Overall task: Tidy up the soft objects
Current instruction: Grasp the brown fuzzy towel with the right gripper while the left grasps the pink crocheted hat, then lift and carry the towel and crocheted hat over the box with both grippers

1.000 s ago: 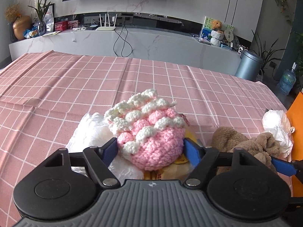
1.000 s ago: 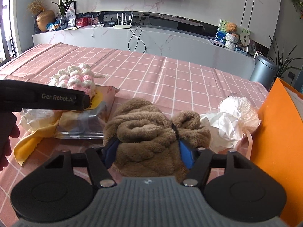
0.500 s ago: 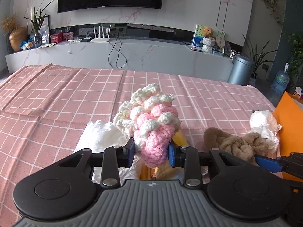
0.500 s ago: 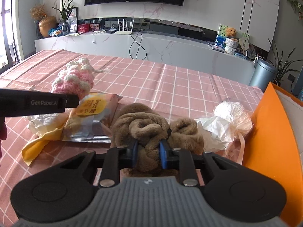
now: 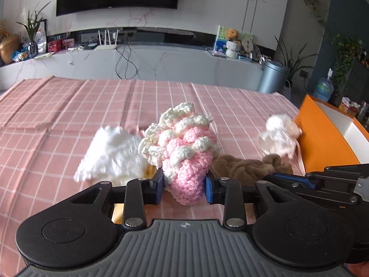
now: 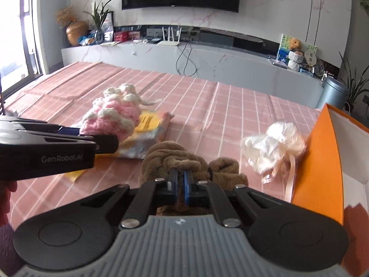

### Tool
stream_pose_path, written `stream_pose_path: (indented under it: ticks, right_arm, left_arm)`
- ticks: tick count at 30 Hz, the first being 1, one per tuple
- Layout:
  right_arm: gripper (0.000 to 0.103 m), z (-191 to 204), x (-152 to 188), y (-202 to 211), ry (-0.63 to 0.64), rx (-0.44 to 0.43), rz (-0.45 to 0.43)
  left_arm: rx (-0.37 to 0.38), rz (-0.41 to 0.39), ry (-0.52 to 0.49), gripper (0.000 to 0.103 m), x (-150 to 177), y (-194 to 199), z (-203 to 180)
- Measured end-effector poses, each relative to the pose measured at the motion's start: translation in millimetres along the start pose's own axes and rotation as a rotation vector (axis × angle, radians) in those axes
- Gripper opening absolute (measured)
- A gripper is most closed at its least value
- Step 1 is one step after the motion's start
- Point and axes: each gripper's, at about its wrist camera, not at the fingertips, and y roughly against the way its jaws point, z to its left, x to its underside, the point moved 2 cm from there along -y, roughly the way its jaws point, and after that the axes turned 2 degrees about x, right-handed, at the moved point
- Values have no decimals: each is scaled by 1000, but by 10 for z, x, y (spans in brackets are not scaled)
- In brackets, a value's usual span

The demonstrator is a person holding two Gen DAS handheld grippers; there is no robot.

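Above the tablecloth (image 5: 69, 120), both grippers clamped

"GenRobot.AI" stands in pale letters along the black side of the left claw (image 6: 101, 141), seen from the right wrist. The yellow label on the plastic packet (image 6: 150, 129) carries print too blurred to read.

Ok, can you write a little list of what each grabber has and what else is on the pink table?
left gripper: shut on the pink and cream crochet toy
right gripper: shut on the brown fuzzy cloth
lying on the tablecloth: white ribboned bundle, yellow-labelled packet, white fluffy cloth
on the right: orange box
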Motion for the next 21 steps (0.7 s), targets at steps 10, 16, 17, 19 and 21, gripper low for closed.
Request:
stream_pose_path:
  ticks: [10,16,17,19,21]
  right_arm:
    - [55,-7,319,216,-54,37,9]
    - [84,1,287,98,-68,31,15]
    - [88,0,281,54,-67,38,17]
    - [92,-15,273,-28,-65,44,18]
    - [92,-4,273,-105,-67,37,29]
  left_arm:
    - [4,80,-23,38,418,54,-70]
    - [-18,75,1,38,419,64,-5]
    - [-18,75,7,38,420,60,18]
    - [-26,76,14,38,425,50,58]
    - [-36,81,17,38,441,24,85]
